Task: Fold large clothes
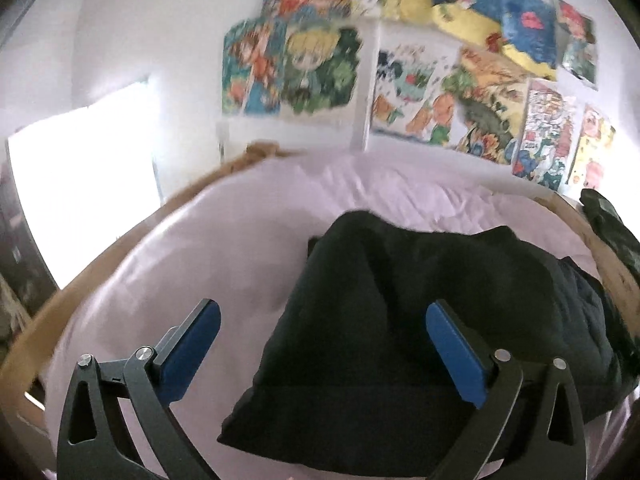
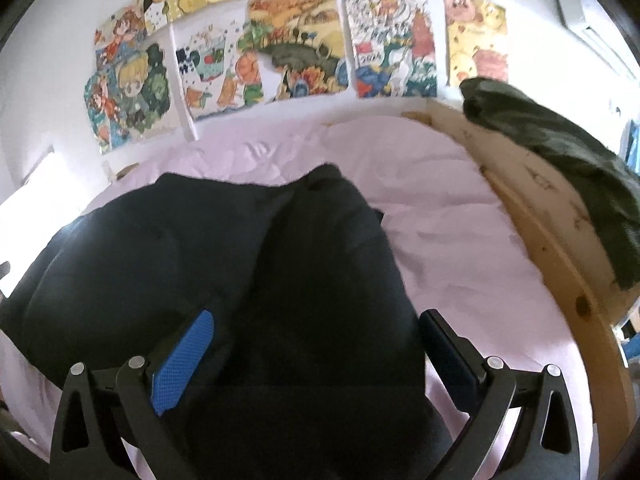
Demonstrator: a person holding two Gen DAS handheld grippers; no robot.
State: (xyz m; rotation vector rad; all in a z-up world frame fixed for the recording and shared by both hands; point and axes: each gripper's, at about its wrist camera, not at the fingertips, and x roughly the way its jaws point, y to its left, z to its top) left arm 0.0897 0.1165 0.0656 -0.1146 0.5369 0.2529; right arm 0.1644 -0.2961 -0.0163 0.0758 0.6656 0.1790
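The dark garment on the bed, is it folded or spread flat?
Bunched, neither neatly folded nor flat: the dark garment lies humped and creased on the pink sheet.

My left gripper (image 1: 323, 322) and right gripper (image 2: 317, 330) both gape wide, fingers pointing toward twelve o'clock, gripping nothing.

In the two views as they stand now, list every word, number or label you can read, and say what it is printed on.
None can be read for certain.
Posters on the wall: lettering-like marks show, too blurred to read.
Black garment on the pink sheet: no label shows.
Left gripper and right gripper: no markings.
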